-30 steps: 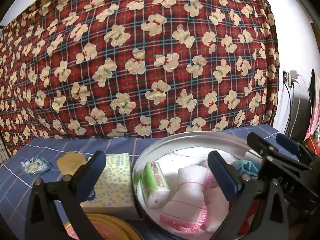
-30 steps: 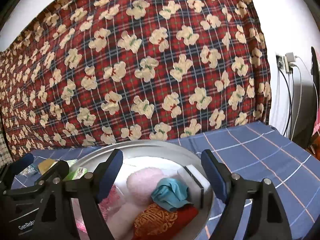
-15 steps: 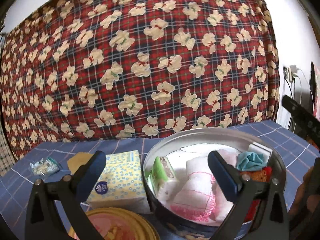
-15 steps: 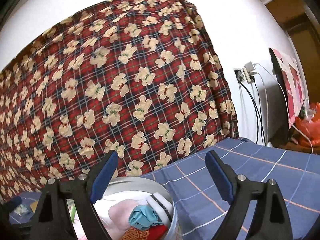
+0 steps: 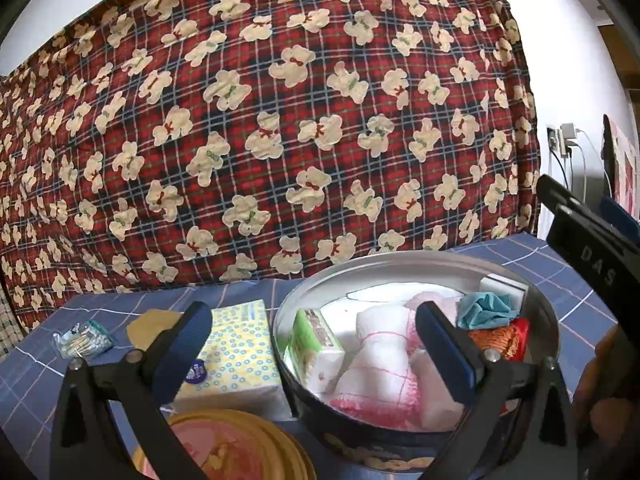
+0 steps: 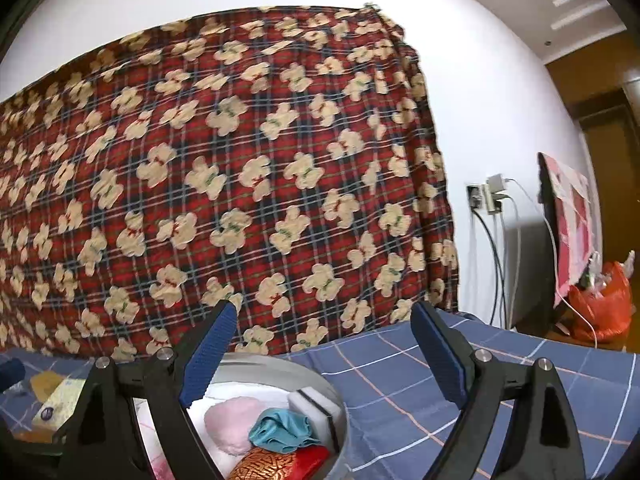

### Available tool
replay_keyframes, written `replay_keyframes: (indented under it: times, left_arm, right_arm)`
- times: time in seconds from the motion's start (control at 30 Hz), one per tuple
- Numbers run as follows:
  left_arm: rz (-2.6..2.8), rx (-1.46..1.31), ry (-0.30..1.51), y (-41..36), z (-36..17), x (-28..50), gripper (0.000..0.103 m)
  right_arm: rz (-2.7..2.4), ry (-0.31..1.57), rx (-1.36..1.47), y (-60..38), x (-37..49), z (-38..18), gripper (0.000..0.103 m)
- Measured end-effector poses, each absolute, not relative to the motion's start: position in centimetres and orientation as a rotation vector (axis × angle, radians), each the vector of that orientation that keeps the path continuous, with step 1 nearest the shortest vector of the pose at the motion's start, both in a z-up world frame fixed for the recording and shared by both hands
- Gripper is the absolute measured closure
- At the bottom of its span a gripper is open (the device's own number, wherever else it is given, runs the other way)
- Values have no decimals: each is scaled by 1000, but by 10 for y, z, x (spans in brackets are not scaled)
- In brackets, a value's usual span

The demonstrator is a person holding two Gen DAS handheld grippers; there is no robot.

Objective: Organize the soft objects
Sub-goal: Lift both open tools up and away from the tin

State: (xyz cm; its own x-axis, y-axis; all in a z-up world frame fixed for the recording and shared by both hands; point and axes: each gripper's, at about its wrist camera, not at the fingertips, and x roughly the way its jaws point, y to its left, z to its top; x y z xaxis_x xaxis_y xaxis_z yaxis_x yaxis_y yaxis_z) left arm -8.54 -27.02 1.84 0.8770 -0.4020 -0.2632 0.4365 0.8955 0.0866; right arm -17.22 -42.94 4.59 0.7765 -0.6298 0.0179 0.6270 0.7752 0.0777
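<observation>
A red tartan blanket printed with cream teddy bears hangs behind a blue tablecloth crossed by thin white and orange lines. The round tin is silver inside, dark navy with gold figures outside. In it lie a white towel with pink checks, a teal cloth, a pale pink cloth, an orange-and-red patterned cloth and a green-and-white packet. Beside it sits a yellow tissue pack with blue rings.
</observation>
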Motion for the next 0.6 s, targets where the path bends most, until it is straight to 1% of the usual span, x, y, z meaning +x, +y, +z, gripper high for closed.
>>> replay_keyframes:
  times: [0.6]
  left_arm:
    - [-443,115,254,-240,17,-94,0]
  right_arm:
    - [-680,-32,115,-418,-181,44,13]
